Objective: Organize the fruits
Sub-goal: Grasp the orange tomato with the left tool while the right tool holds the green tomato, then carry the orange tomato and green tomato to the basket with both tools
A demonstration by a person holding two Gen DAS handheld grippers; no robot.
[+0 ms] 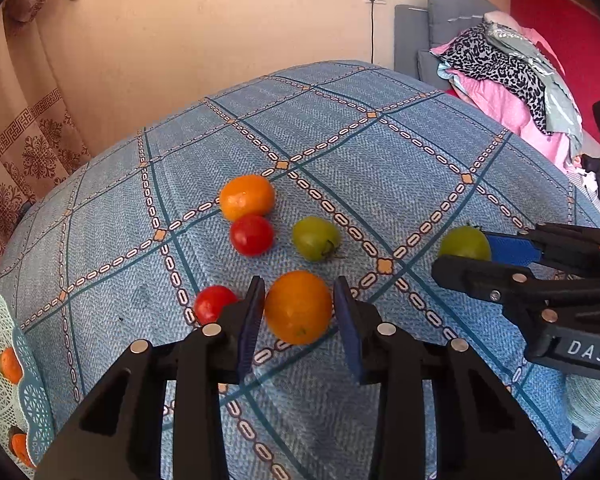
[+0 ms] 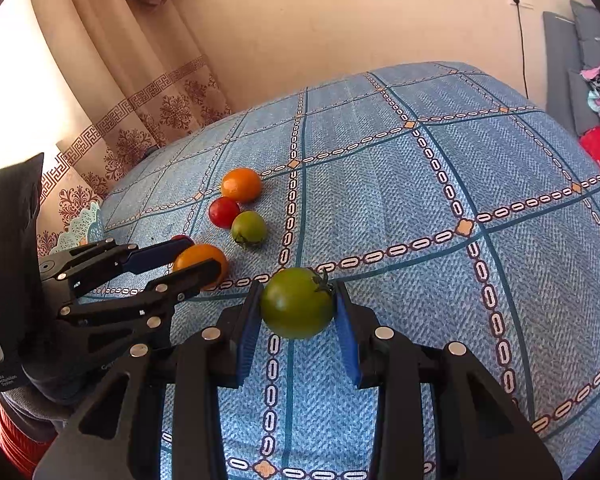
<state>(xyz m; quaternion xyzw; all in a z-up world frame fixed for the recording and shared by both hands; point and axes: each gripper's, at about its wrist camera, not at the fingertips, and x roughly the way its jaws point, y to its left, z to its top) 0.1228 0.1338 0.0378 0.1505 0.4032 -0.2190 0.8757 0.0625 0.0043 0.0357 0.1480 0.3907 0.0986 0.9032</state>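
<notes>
Warm daylight glares through the curtain (image 2: 111,92); sharp centre; fisheye-bent, dark edges.

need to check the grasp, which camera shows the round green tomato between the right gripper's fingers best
The right wrist view: the round green tomato sits centred between the right gripper fingers, its stem showing and both blue pads at its sides. The left wrist view shows only its top at the right edge, the rest hidden behind that gripper's black finger.

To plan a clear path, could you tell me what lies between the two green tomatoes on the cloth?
Only bare blue tablecloth with a chain-pattern stripe lies between the loose green tomato and the green tomato at the right gripper, seen in the left wrist view.
</notes>
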